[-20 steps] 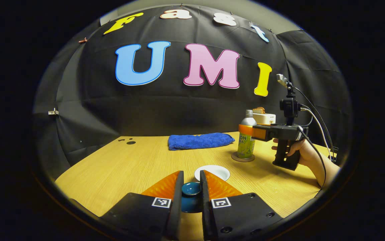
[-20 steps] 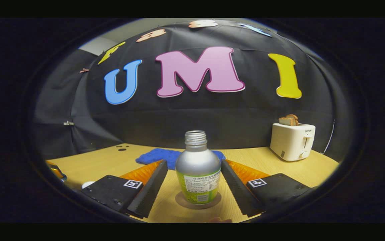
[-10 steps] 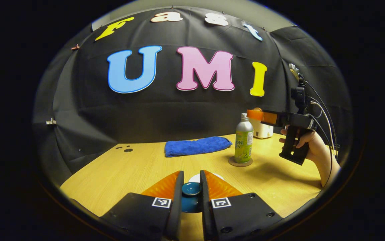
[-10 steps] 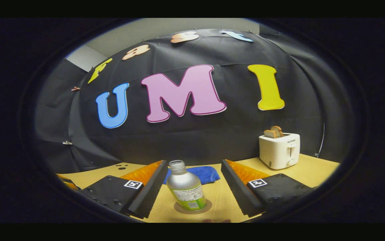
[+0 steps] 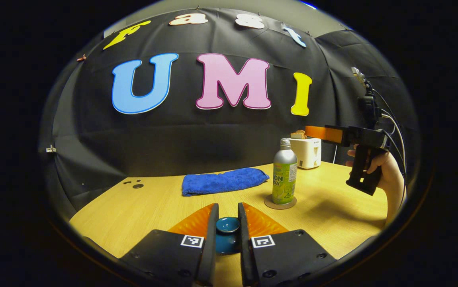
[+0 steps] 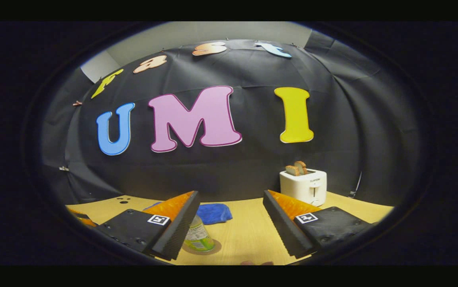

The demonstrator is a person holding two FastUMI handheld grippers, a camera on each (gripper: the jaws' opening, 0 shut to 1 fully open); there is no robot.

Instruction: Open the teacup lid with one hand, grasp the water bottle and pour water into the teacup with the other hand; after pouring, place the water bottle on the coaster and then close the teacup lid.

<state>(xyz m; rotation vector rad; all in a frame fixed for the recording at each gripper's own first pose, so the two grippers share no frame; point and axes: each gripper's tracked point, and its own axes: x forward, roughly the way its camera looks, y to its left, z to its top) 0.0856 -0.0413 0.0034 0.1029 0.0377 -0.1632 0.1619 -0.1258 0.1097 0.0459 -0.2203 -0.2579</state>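
Note:
My left gripper (image 5: 228, 209) is shut on the dark teal teacup lid (image 5: 228, 225), pinching its knob low in the left gripper view. The teacup is hidden behind the lid and fingers. A silver and green water bottle (image 5: 284, 175) stands upright, uncapped, on a round brown coaster (image 5: 280, 203). To its right, a hand (image 5: 382, 171) holds my right gripper (image 5: 312, 131) at the height of the bottle's top, clear of it. In the right gripper view that gripper (image 6: 231, 197) is open and holds nothing; the bottle (image 6: 198, 237) peeks out beside its left finger.
A blue towel (image 5: 221, 181) lies at the back of the wooden table (image 5: 153, 207). A white toaster (image 5: 308, 151) with bread in it stands at the back right, also seen as the toaster (image 6: 304, 185) ahead of the right gripper.
My right gripper has risen and drawn back to the right, leaving the bottle on the coaster. The left gripper keeps the lid; the white teacup rim has slipped behind it.

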